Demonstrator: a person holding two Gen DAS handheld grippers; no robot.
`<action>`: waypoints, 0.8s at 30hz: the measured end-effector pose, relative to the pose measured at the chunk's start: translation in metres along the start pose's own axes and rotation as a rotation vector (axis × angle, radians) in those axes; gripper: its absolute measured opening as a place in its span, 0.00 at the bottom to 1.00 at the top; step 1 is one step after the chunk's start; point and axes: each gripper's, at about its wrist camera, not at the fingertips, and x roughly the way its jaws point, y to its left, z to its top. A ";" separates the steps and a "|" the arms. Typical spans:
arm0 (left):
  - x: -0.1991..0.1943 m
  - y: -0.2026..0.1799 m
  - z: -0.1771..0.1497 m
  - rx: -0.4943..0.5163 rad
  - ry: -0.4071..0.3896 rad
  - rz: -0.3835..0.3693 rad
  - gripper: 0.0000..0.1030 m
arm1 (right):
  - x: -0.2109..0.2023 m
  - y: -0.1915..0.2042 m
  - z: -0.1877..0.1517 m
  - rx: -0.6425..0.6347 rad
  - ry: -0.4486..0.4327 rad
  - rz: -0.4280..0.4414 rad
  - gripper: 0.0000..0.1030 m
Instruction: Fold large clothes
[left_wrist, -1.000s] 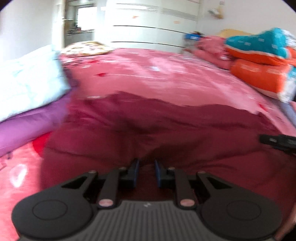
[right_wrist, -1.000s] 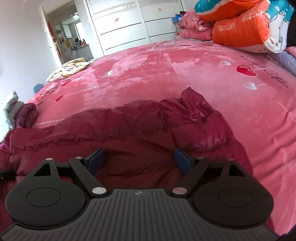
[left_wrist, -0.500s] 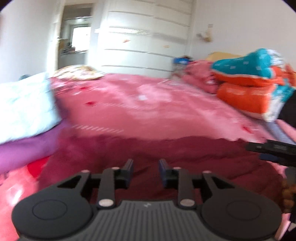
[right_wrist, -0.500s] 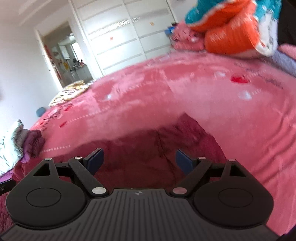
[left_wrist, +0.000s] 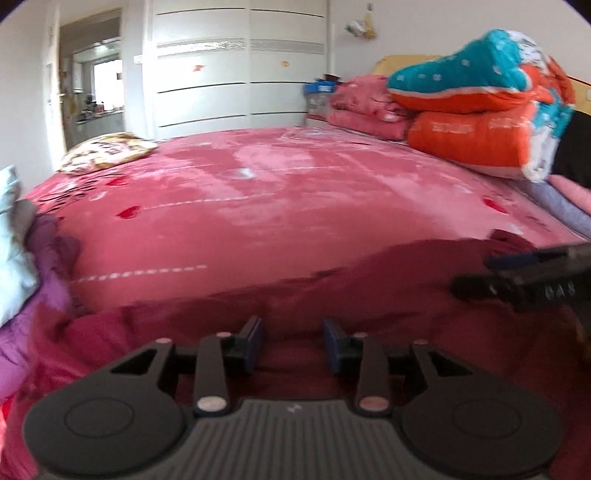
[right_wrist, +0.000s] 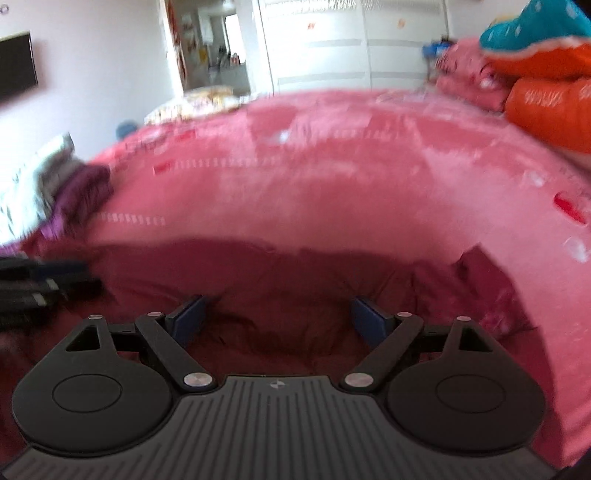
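Garment: dark red padded jacket (right_wrist: 295, 295) lies spread along the near edge of the pink bedspread (left_wrist: 295, 206).
Left gripper (left_wrist: 291, 345): jaws opening, nothing pinched between them.
Right gripper (right_wrist: 279, 319): jaws wide apart above the jacket.
Far right: stacked orange-teal quilts (left_wrist: 480, 122).

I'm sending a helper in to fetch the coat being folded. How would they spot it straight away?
Look at the big bed with the pink blanket. At its near edge, right below the two tongs, lies the dark red coat, spread out flat. It is puffy and far darker than the blanket, unlike the purple clothes piled at the left.
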 end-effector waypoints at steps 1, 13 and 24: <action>0.002 0.008 -0.001 -0.018 -0.001 0.023 0.38 | 0.005 -0.004 0.000 0.007 0.006 -0.003 1.00; 0.019 0.080 -0.029 -0.185 -0.035 0.208 0.48 | 0.037 -0.057 0.002 0.143 -0.016 -0.173 1.00; 0.033 0.082 -0.041 -0.170 -0.022 0.247 0.63 | 0.059 -0.068 -0.015 0.247 -0.065 -0.173 1.00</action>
